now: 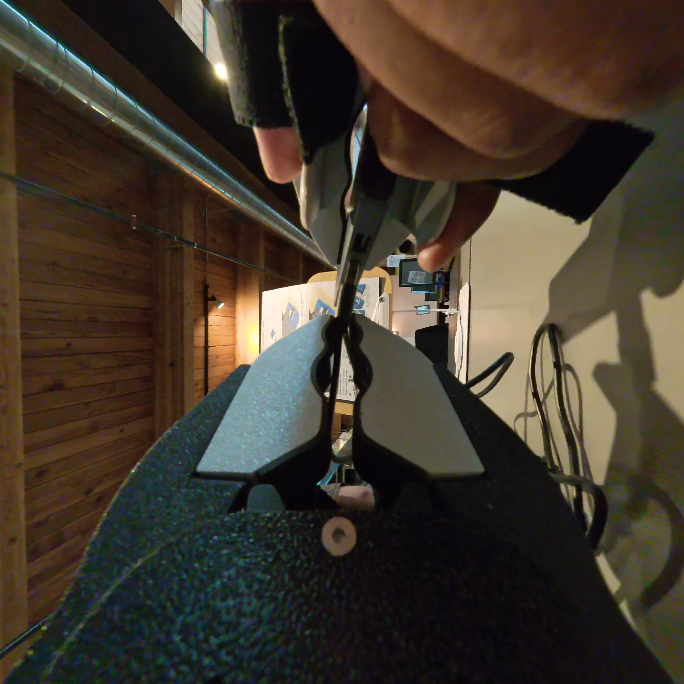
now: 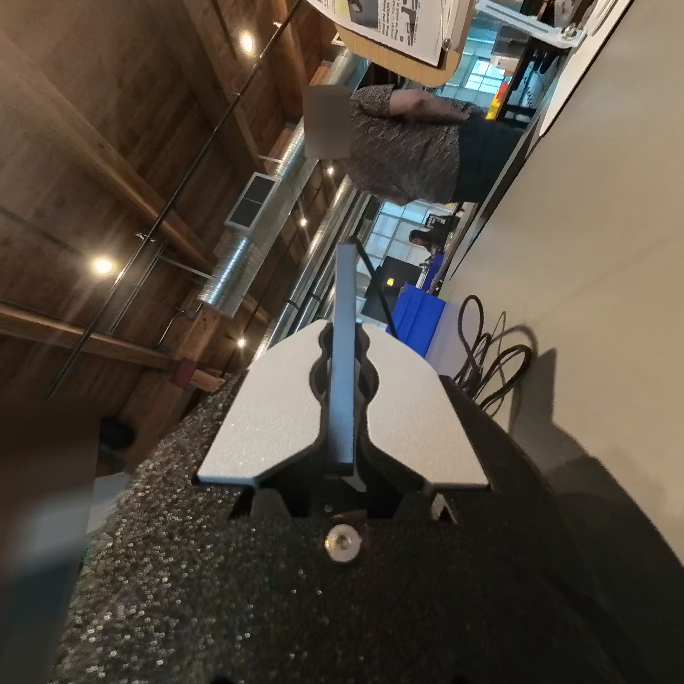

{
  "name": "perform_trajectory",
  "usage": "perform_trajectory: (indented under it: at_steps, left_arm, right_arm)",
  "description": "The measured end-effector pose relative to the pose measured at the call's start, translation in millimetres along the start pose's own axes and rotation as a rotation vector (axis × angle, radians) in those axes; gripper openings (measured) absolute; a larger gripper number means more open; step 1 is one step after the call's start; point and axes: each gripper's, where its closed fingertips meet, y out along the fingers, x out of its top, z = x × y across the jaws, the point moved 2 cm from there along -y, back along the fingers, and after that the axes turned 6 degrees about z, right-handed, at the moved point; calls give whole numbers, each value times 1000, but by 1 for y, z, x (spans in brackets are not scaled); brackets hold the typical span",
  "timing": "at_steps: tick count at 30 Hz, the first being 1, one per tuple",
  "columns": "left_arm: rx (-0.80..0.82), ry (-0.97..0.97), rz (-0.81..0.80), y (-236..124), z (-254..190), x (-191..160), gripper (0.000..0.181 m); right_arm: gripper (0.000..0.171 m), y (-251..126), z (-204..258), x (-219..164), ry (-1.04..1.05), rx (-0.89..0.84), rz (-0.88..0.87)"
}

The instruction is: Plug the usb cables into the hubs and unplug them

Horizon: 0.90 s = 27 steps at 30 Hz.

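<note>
My left gripper is shut on a thin black USB cable that runs between its fingers. The cable's plug end sticks out past the tips and meets the end of a flat dark hub. The hub is held edge-on in my right gripper, which a hand grips just above. In the right wrist view, my right gripper is shut on the dark blue-grey hub. A thin black cable leaves the hub's far end.
A white table fills the right side, also in the right wrist view. Loose black cables lie on it. Beyond are a blue bin, a person in a grey top and a board with papers. My two grippers' fingertips are within a few centimetres of each other.
</note>
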Motion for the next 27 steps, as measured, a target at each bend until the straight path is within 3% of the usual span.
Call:
perform_trajectory:
  at_steps: [11,19,27]
  left_arm:
    - [-21,-21,3,1,-2,-2,6]
    - [-100,-33,-85,-5,-9,-3,6]
    - [-206,-131,-97,-5,-16,0,9]
  right_arm:
    - [12,1,-2,0,-13,-27,-8]
    - [11,4,-8,-2,-27,-80,101]
    - [11,3,-6,1,-25,-51,84]
